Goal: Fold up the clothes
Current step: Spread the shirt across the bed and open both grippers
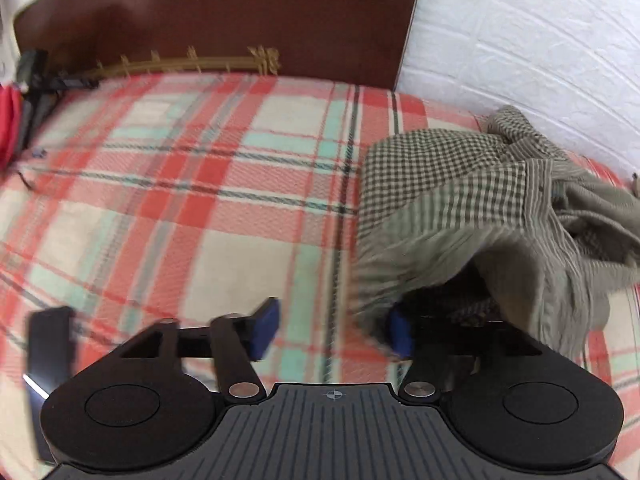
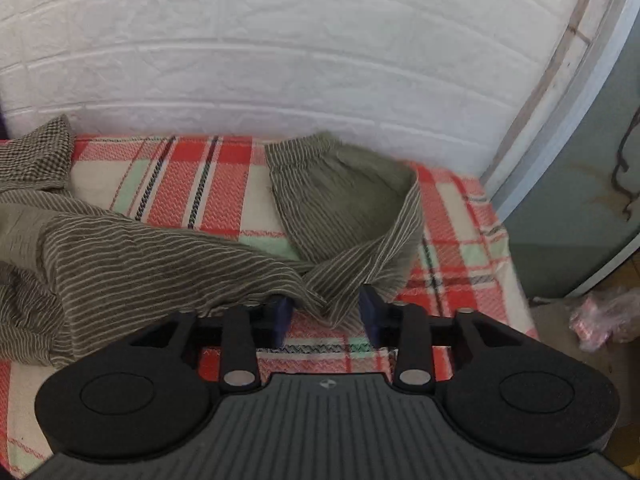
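Green striped shirt (image 2: 132,240) is lying rumpled on the bed (image 1: 180,200), stretching left to right. Right gripper (image 2: 326,312) is spread around its cuff; left gripper (image 1: 334,330) is spread, shirt draping its right finger.

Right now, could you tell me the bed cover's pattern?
The bed cover is red, cream and mint plaid, clearest in the left wrist view.

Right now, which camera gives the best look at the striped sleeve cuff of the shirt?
The right wrist view: the striped cuff lies open on the plaid blanket, sharp and unobstructed. The left wrist view shows only the shirt's crumpled, motion-blurred checked body.
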The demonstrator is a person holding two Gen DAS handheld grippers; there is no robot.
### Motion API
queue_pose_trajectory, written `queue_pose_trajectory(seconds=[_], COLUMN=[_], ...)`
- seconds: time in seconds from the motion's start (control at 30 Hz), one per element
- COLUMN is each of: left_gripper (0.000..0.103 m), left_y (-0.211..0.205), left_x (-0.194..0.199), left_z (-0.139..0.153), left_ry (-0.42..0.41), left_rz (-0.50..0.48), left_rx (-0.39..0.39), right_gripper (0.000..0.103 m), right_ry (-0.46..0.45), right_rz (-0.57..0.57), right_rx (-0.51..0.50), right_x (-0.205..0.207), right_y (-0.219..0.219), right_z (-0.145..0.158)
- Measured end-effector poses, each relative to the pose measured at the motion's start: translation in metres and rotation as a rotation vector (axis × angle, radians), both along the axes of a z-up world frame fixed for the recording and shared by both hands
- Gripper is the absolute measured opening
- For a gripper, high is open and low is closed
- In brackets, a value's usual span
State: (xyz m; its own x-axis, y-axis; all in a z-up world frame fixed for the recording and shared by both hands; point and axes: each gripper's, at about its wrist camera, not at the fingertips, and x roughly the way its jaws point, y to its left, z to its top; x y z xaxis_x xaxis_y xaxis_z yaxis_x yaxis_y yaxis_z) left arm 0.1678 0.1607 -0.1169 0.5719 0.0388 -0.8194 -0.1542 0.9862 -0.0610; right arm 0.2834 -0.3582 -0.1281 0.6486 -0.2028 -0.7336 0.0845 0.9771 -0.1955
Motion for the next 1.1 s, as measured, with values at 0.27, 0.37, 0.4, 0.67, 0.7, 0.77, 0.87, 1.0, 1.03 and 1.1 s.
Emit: queue_pose_trajectory(seconds=[0.27, 0.37, 0.4, 0.67, 0.7, 0.77, 0.87, 1.0, 1.03, 1.1], left_gripper=[0.088, 0.091, 0.091, 0.090, 0.090, 0.091, 0.095, 0.090, 0.090, 0.090], left_y=[-0.016, -0.026, -0.023, 0.021, 0.020, 0.023, 0.029, 0.036, 0.038, 0.034], left_x=[-0.040, -0.044, -0.040, -0.001, -0.005, -0.004, -0.003, -0.001, -0.001, -0.004], left_z=[0.059, 0.072, 0.072, 0.048, 0.049, 0.051, 0.054, 0.057, 0.056, 0.060], left_ry=[-0.116, -0.163, -0.154, 0.022, 0.004, -0.003, -0.015, -0.031, -0.037, -0.065], left_rz=[-0.088, -0.121, -0.105, 0.152, 0.141, 0.133, 0.122, 0.106, 0.100, 0.067], left_rx=[0.118, 0.151, 0.138, 0.057, 0.044, 0.030, 0.007, -0.022, -0.032, -0.006], right_gripper=[0.071, 0.071, 0.071, 0.071, 0.071, 0.071, 0.071, 0.071, 0.071, 0.071], right_ry=[-0.222, -0.193, -0.177, -0.023, -0.008, 0.018, 0.046, 0.078, 0.088, 0.101], right_rz=[0.125, 0.206, 0.232, 0.427, 0.450, 0.489, 0.527, 0.548, 0.553, 0.567], right_rx=[0.007, 0.037, 0.051, 0.300, 0.311, 0.312, 0.288, 0.317, 0.338, 0.354], right_x=[-0.043, -0.052, -0.055, -0.066, -0.066, -0.066, -0.063, -0.061, -0.060, -0.059], right_y=[0.040, 0.059, 0.066, 0.121, 0.129, 0.144, 0.164, 0.178, 0.180, 0.184], right_z=[0.077, 0.081, 0.080, 0.063, 0.059, 0.052, 0.041, 0.033, 0.032, 0.031])
